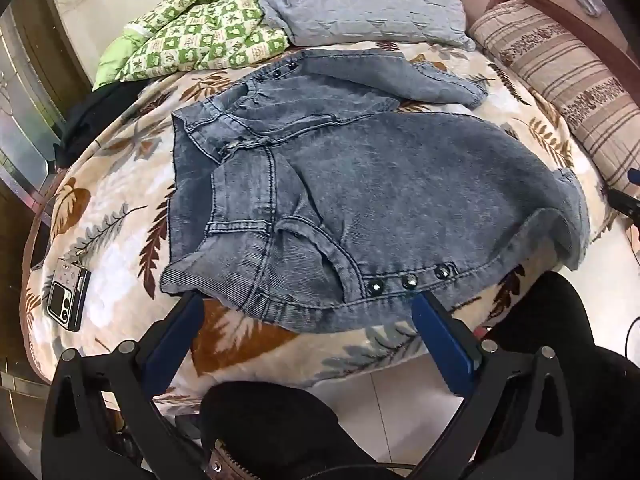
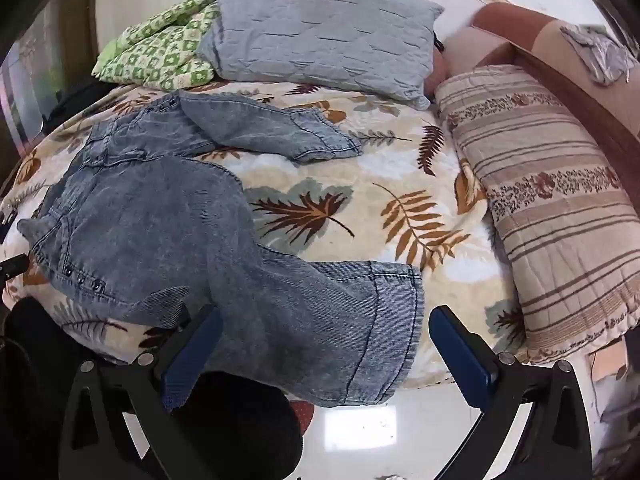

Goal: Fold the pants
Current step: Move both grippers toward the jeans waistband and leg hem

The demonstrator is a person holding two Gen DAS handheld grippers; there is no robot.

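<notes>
Currently, your stock on the leaf-print bedspread [image 2: 320,208]:
- Pants [image 1: 360,184]: grey-blue denim, spread unfolded across the bed; waistband toward the left, one leg angled off toward the pillows, the nearer leg's cuff draped over the bed's front edge.
- Left gripper [image 1: 308,312]: your jaws stand wide apart, hovering just short of the studded side seam, nothing between them.
- Right gripper [image 2: 326,326]: likewise spread wide, the hanging cuff lying between the fingers, unpinched.
- Grey pillow [image 2: 320,36], striped bolster [image 2: 540,184], green checked quilt [image 1: 192,40], phone [image 1: 68,296].
</notes>
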